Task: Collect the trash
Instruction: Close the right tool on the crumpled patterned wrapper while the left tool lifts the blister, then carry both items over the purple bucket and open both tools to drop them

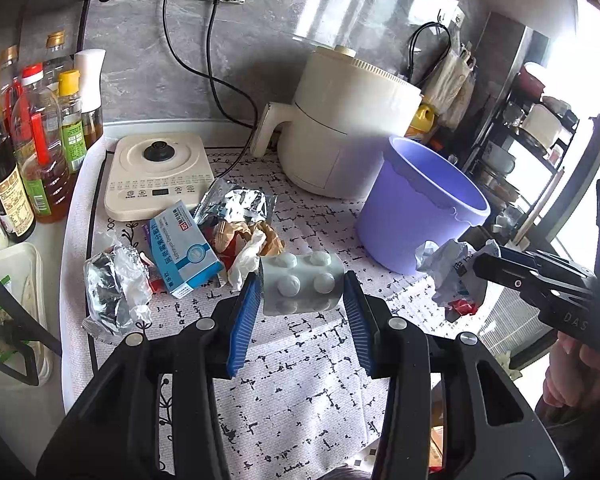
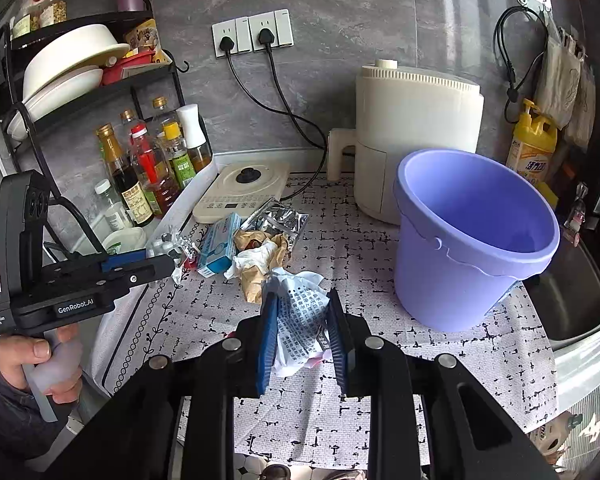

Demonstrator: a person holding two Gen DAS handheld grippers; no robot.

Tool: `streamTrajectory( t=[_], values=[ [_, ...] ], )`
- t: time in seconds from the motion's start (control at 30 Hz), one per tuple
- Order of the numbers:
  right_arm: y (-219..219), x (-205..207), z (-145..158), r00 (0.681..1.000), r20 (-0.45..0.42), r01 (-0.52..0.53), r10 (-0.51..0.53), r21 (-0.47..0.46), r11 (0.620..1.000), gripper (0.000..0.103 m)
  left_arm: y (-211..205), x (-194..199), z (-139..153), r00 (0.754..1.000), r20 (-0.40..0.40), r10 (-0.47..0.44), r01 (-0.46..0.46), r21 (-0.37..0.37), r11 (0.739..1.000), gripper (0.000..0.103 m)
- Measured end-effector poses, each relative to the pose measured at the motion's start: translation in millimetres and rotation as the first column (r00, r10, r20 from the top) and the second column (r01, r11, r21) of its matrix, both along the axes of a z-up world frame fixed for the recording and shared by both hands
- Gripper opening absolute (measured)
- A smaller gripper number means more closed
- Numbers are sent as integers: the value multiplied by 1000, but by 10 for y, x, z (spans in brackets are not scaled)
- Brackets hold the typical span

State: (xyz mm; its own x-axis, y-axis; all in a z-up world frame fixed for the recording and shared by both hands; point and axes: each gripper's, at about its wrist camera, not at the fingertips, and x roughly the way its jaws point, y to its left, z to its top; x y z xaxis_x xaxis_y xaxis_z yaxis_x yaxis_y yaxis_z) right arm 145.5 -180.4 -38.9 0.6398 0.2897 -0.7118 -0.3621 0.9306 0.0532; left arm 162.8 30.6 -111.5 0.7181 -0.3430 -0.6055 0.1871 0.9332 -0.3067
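1. Between the left gripper's [image 1: 302, 292] blue pads, frame centre: one silver blister pack [image 1: 302, 284], six pills, clamped.
2. Right gripper [image 2: 302, 320] pinches one crumpled printed paper [image 2: 300, 312].
3. One lilac plastic bucket [image 2: 440, 280] stands right; one blue medicine box [image 1: 186, 252] lies left.

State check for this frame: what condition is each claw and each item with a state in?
Left claw: shut on blister pack, lifted.
Right claw: shut on crumpled printed paper.
Purple bucket: upright, looks empty.
Wall plugs: both plugged in.
Medicine box: closed, lying flat.
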Motion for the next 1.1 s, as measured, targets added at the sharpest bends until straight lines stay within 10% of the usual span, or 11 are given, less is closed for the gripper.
streamTrajectory(
  t=[0.73, 0.87, 1.1],
  values=[
    [-1011, 653, 777, 966, 182, 176, -182, 50, 983, 28, -838, 779, 599, 984, 113, -134, 132, 26, 991, 43],
    [-1202, 816, 811, 955, 212, 199, -209, 69, 978, 67, -1029, 982, 659, 982, 115, -152, 149, 35, 988, 43],
    [-1675, 939, 718, 937, 189, 279, -294, 102, 955, 73, -1425, 1285, 709, 972, 116, -204, 198, 59, 978, 43]
  ],
)
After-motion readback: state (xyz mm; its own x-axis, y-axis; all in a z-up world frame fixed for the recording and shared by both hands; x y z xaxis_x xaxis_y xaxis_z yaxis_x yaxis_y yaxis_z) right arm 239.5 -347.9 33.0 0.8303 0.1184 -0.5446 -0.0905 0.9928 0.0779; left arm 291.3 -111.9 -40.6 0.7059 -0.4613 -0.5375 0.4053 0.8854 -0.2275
